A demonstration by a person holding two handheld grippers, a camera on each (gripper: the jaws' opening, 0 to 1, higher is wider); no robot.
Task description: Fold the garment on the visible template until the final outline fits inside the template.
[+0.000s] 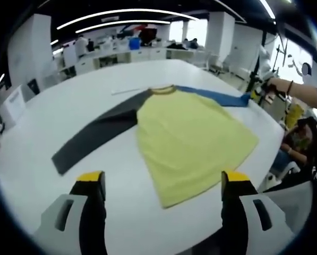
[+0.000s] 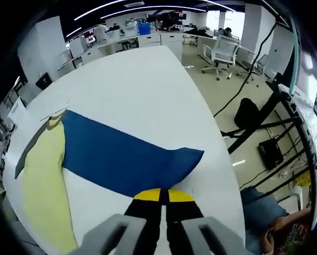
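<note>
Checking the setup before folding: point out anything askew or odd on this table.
The garment lies spread flat but turned at an angle to the white table, its grey sleeve stretched out. The blue sleeve reaches the table's edge, where the right gripper is shut on its cuff. No template outline is discernible.

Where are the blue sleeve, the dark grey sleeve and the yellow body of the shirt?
blue sleeve (image 2: 121,159): right gripper view, middle of the sleeve.
dark grey sleeve (image 1: 97,133): left gripper view, midway along the sleeve.
yellow body (image 1: 193,141): left gripper view, centre of the shirt's front.
</note>
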